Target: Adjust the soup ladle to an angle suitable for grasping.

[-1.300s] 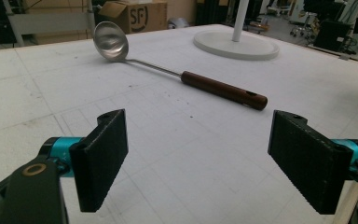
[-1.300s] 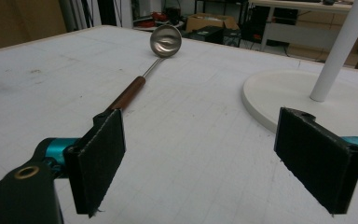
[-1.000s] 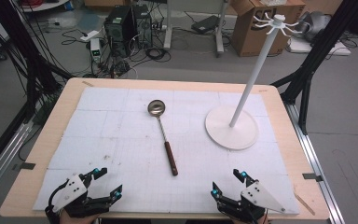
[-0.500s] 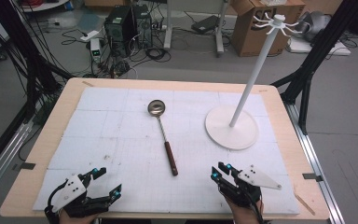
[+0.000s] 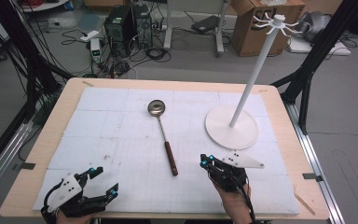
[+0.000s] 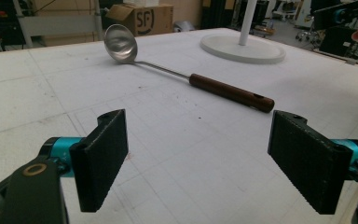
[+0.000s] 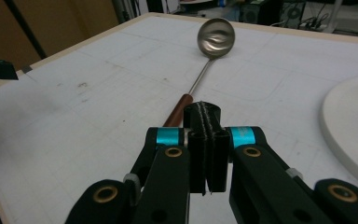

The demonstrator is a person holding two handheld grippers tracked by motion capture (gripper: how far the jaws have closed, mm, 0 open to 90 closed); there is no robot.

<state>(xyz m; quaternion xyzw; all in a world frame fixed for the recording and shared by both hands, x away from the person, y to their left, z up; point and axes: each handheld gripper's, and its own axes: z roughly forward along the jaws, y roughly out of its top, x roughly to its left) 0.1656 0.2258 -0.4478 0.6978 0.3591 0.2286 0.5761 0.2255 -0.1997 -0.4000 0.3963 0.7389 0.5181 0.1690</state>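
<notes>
Steel ladle (image 5: 162, 135) mid-mat, left tool (image 6: 200, 158) spread wide, right tool (image 7: 207, 149) clenched empty, hook-topped stand (image 5: 242, 93) overhead

We see open mat (image 5: 112, 140) across the whole left half. The ladle (image 5: 163, 136) lies mid-table, lengthwise, splitting left from right. The white stand (image 5: 233, 125) with its tall pole blocks the far right. There is a free lane between the ladle handle and the stand base.

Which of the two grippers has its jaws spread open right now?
The left gripper: its pads stand wide apart, while the right gripper has its pads pressed together.
</notes>
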